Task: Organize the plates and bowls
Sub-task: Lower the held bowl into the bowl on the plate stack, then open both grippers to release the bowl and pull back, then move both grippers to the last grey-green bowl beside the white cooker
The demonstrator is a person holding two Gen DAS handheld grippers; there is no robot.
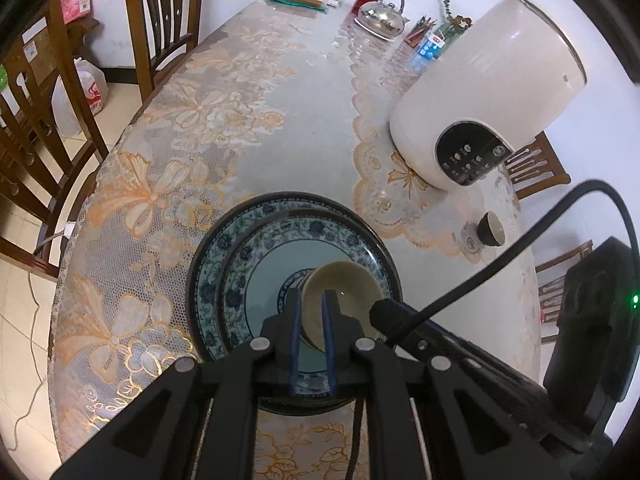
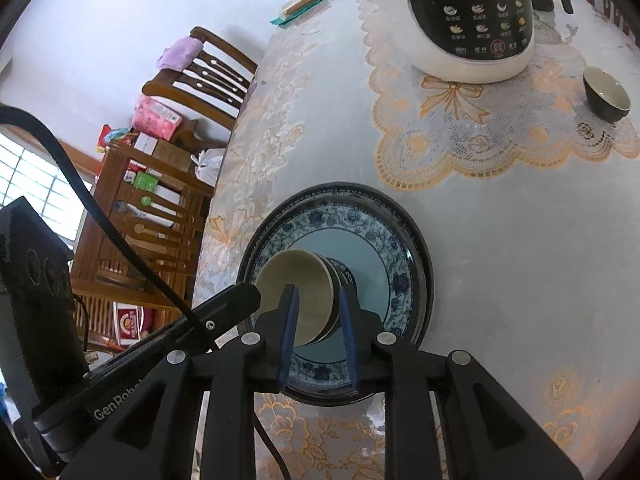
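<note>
Two blue-patterned plates [image 1: 240, 256] lie stacked on the lace tablecloth, also in the right wrist view [image 2: 384, 248]. A small bowl with a beige inside and dark outside [image 1: 344, 288] sits at the stack's centre; it also shows in the right wrist view [image 2: 296, 280]. My left gripper [image 1: 312, 296] has its blue pads on either side of the bowl's near rim, closed on it. My right gripper [image 2: 316, 298] straddles the bowl's right wall with a gap around it. A second dark bowl [image 1: 491, 229] stands apart near the table's edge, also in the right wrist view [image 2: 606, 94].
A white cooker with a black panel [image 1: 480, 100] stands on a lace doily behind the plates, also in the right wrist view [image 2: 472, 20]. A steel kettle [image 1: 380, 16], a red bottle and small items are at the far end. Wooden chairs [image 1: 168, 8] ring the table.
</note>
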